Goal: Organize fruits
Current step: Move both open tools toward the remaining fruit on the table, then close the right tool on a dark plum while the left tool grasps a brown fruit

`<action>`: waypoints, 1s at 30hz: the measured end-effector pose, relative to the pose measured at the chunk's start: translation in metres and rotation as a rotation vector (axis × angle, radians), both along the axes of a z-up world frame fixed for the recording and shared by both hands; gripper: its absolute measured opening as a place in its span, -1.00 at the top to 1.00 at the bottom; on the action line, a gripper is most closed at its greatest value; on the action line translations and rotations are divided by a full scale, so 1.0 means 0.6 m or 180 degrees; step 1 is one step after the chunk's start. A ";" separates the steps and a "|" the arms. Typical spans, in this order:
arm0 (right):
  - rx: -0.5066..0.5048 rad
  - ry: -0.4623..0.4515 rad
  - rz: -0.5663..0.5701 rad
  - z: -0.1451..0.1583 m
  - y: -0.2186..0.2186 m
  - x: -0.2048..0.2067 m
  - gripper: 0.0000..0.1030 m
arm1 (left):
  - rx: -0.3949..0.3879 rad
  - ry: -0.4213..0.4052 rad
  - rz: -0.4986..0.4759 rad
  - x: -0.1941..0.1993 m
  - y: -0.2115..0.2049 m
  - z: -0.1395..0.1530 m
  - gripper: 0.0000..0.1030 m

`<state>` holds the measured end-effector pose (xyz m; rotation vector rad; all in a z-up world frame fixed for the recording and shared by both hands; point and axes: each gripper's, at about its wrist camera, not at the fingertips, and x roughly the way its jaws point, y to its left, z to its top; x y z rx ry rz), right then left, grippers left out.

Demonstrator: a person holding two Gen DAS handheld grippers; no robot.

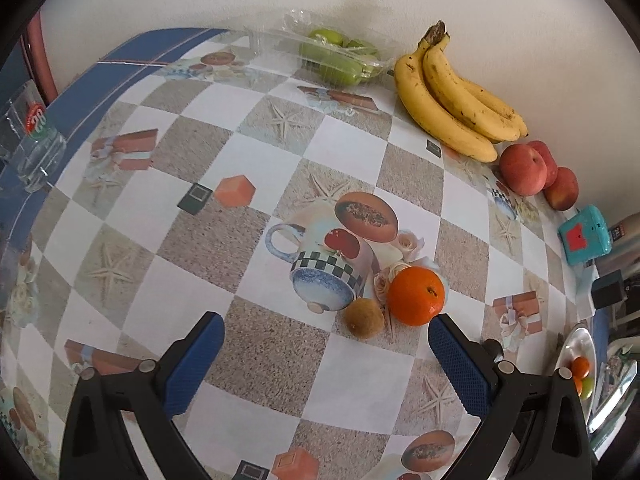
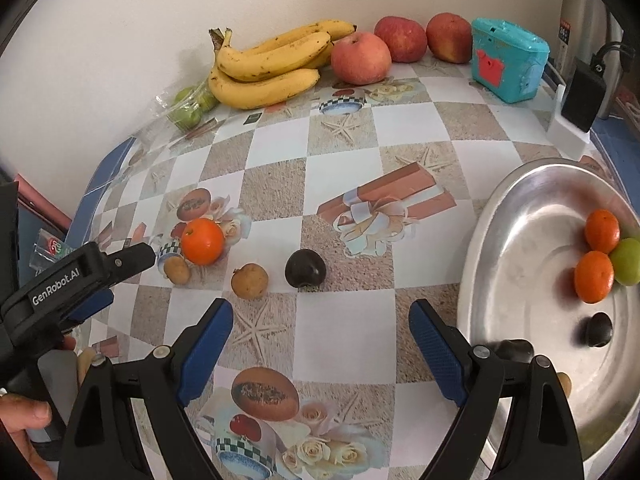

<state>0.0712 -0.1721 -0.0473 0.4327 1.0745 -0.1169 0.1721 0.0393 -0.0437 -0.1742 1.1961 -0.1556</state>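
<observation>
While both claws are gaping wide with nothing between their blue pads, a loose orange point(image 1: 416, 295) is sitting on the patterned surface point(image 1: 248, 168) just ahead of the left claw point(image 1: 326, 330), with a small brown fruit point(image 1: 364, 317) lying just beside it, the two looking to be touching or nearly so. In the right wrist view the same orange point(image 2: 202, 241) is lying toward the left side of the surface, the left claw point(image 2: 132, 258) is reaching in next to it, and a person's hand point(image 2: 28, 420) is gripping the handle of that tool. A second brown fruit point(image 2: 249, 281) and a dark plum point(image 2: 305, 268) are resting a little apart from each other, ahead of the right claw point(image 2: 320, 332). Near the right edge, a metal tray point(image 2: 520, 240) is holding two oranges point(image 2: 593, 276), a green fruit point(image 2: 627, 261) touching them, and a dark fruit point(image 2: 597, 329) lying apart, closer to the camera. Along the far edge, against the wall, a bunch of bananas point(image 2: 272, 64) is lying between a clear bag of green fruit point(image 2: 190, 106) and three red apples point(image 2: 361, 58), and a turquoise box point(image 2: 508, 60) is standing beside the last apple. At the left edge, in the left wrist view, a drinking glass point(image 1: 34, 136) with a red and green label is standing.
</observation>
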 end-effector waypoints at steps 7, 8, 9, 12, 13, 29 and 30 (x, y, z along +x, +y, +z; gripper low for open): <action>0.0100 -0.0006 -0.0053 -0.010 -0.008 0.017 -0.69 | -0.0092 0.0021 0.0037 0.013 -0.001 -0.013 -1.00; 0.0116 -0.0020 -0.0062 -0.010 -0.009 0.020 -0.66 | -0.0096 0.0007 0.0019 0.014 -0.002 -0.013 -1.00; 0.0128 -0.0022 -0.0068 -0.010 -0.010 0.022 -0.66 | -0.0090 -0.0003 -0.0006 0.016 -0.004 -0.014 -1.00; 0.0166 -0.0038 -0.0102 -0.011 -0.015 0.029 -0.59 | -0.0077 0.0005 -0.0047 0.018 -0.009 -0.018 -0.97; 0.0182 -0.0048 -0.0113 -0.011 -0.017 0.032 -0.44 | -0.0098 0.0018 -0.0057 0.018 -0.010 -0.021 -0.94; 0.0381 -0.0014 -0.0106 -0.035 -0.010 0.048 0.05 | -0.0343 0.0179 -0.0158 0.014 -0.013 -0.033 -0.05; 0.0398 -0.0014 -0.0116 -0.037 -0.010 0.049 0.08 | -0.0358 0.0183 -0.0150 0.014 -0.013 -0.033 -0.04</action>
